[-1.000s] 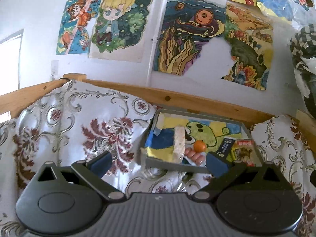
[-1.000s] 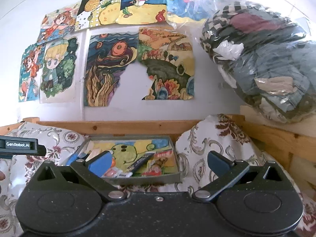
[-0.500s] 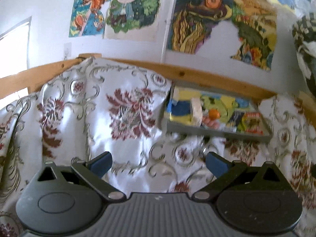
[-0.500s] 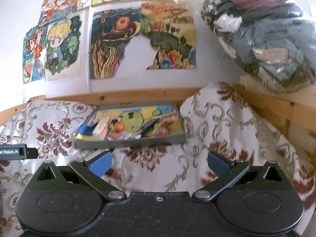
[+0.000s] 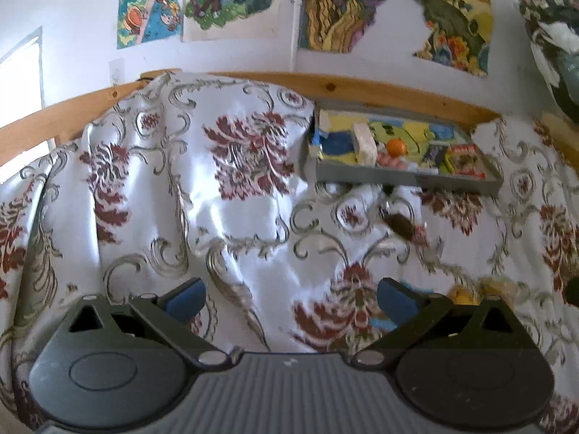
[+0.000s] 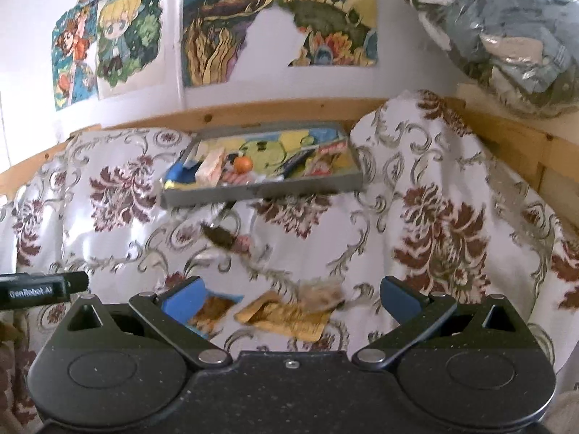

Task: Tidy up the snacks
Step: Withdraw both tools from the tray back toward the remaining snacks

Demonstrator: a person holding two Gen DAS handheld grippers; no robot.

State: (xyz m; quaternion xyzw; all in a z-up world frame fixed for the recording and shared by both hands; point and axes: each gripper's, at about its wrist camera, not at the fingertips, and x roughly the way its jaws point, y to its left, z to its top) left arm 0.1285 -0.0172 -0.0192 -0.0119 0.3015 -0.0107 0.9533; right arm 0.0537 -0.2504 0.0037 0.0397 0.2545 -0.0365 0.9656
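A grey tray with a cartoon-printed bottom rests at the back of the bed and holds several snacks, among them an orange ball and a red packet. Loose on the flowered cloth lie a dark wrapped snack, a yellow packet and a blue-edged packet. My right gripper hangs open just over the yellow packet. My left gripper is open above bare cloth, with a yellow snack beyond its right finger.
A wooden bed rail runs behind the tray under drawings taped to the wall. A plastic bag of clothes sits at the upper right. The cloth is bunched into humps on both sides of the tray. The left gripper's tip shows at the right wrist view's left edge.
Both grippers have pulled back from the tray and tilted down. The loose packets on the cloth have come into view. Both stay open.
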